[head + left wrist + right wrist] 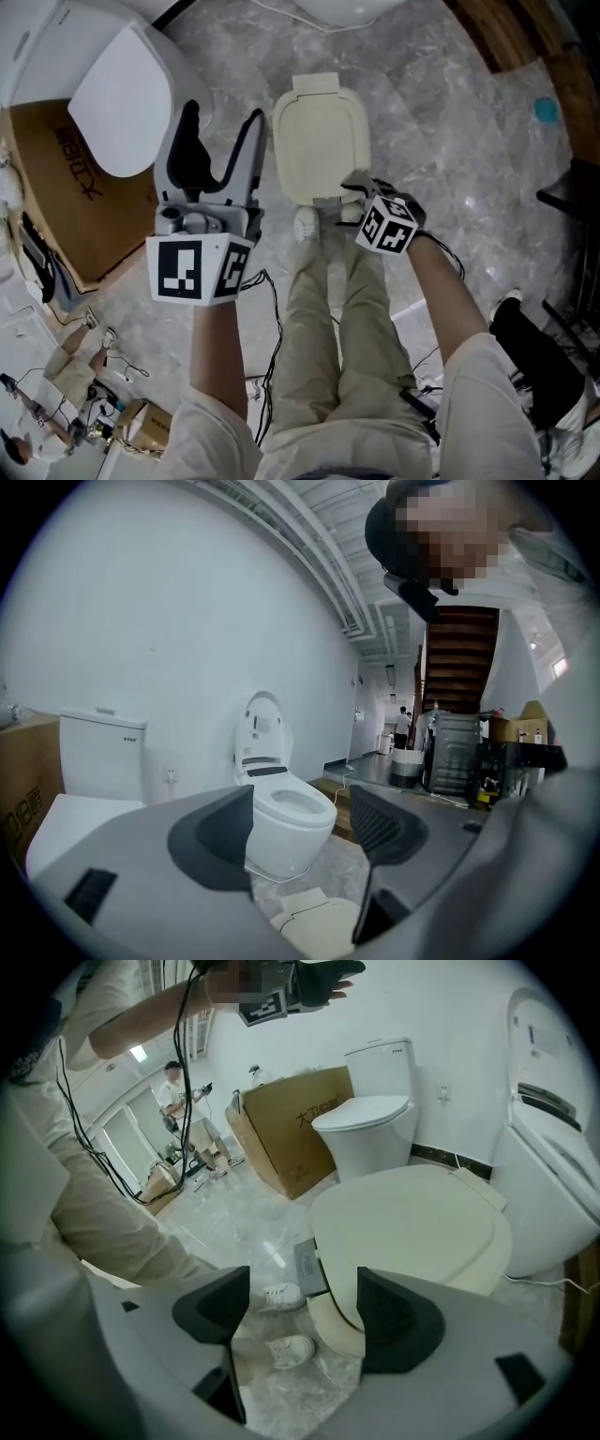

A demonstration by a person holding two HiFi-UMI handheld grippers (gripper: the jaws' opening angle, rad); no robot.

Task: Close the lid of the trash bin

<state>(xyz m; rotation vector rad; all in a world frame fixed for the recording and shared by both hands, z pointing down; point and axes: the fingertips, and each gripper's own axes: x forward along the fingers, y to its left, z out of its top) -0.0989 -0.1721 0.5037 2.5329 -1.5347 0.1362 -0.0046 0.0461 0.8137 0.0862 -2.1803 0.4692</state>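
Observation:
The cream trash bin (319,141) stands on the marble floor in front of my feet, and its lid (412,1227) lies flat down on it. A grey foot pedal (309,1265) sticks out at the front of the bin. My right gripper (358,192) hovers just above the bin's near right edge; its jaws stand open around nothing (305,1312). Held up to the left of the bin, apart from it, my left gripper (220,141) is also open and empty. In the left gripper view (305,827) the bin (314,921) shows low between the jaws.
A white toilet (117,94) and a cardboard box (66,187) stand at the left. Another toilet (281,817) with its seat cover raised stands beyond the bin. My white shoes (281,1296) are next to the pedal. Cables (272,309) hang from both grippers.

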